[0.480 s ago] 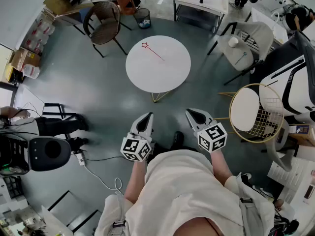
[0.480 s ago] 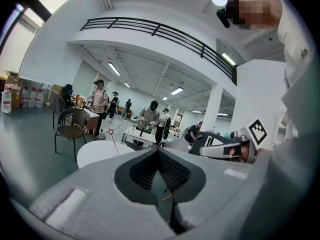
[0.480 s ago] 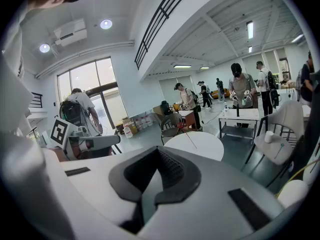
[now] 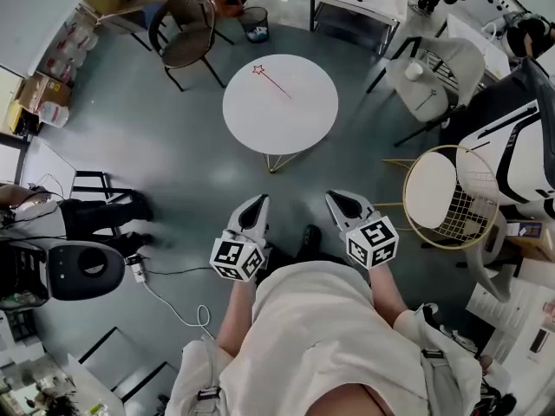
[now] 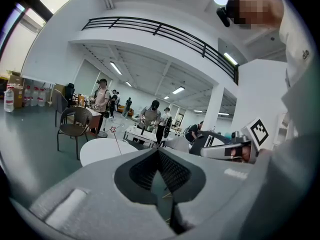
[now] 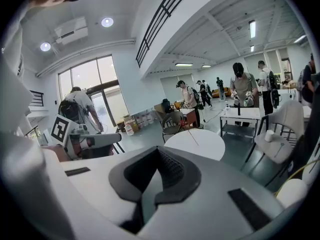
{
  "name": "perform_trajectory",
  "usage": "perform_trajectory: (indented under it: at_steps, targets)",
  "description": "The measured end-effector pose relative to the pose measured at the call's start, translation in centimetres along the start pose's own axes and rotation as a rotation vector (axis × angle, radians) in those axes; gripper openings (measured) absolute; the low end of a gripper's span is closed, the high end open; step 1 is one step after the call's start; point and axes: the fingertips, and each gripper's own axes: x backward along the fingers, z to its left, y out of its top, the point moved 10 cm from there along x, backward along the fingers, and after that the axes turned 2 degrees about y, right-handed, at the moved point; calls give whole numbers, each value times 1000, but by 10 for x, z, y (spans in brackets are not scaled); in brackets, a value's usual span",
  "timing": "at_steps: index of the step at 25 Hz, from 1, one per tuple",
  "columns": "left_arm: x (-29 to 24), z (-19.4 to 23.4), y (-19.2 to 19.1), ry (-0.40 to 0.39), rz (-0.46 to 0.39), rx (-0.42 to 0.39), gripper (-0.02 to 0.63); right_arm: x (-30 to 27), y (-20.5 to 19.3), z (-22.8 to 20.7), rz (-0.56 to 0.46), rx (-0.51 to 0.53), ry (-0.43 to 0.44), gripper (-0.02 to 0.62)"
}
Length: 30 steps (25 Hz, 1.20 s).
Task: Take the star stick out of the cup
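The star stick [image 4: 270,80], a thin red wand with a star at its far-left end, lies flat on the round white table [image 4: 295,115], some way ahead of me. The left gripper view shows the stick [image 5: 116,136] and the right gripper view shows it too [image 6: 190,134]. A white cup [image 4: 411,73] stands on a grey chair at the right. My left gripper [image 4: 257,204] and right gripper [image 4: 340,199] hang side by side close to my body, well short of the table. Both are shut with nothing between the jaws.
A brown chair [image 4: 184,33] and a bin [image 4: 255,24] stand beyond the table's left. A white bench [image 4: 360,3] is behind it. A gold wire side table [image 4: 442,193] is at my right. A seated person [image 4: 87,219] and a floor cable [image 4: 173,306] are at the left.
The head view has shifted slightly, so the table sits a little higher in it. Both grippers stay shut in the same place.
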Motion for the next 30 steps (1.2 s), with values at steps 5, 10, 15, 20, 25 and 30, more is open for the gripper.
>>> perform_trajectory:
  at_steps: [5, 10, 15, 20, 25, 30]
  targets:
    - [-1, -9, -4, -3, 5, 0, 11, 4, -3, -5, -1, -45, -3, 6]
    - [-8, -17, -10, -16, 18, 13, 10, 13, -5, -9, 1, -23, -5, 8]
    - [-13, -26, -10, -23, 28, 14, 9, 21, -9, -16, 15, -7, -12, 8]
    - [-10, -26, -11, -12, 45, 23, 9, 17, -12, -17, 36, -23, -1, 8]
    - [-10, -18, -11, -2, 61, 40, 10, 6, -13, -17, 49, -37, 11, 8]
    - [-21, -6, -4, -14, 74, 34, 10, -10, -2, -23, 41, -38, -2, 8]
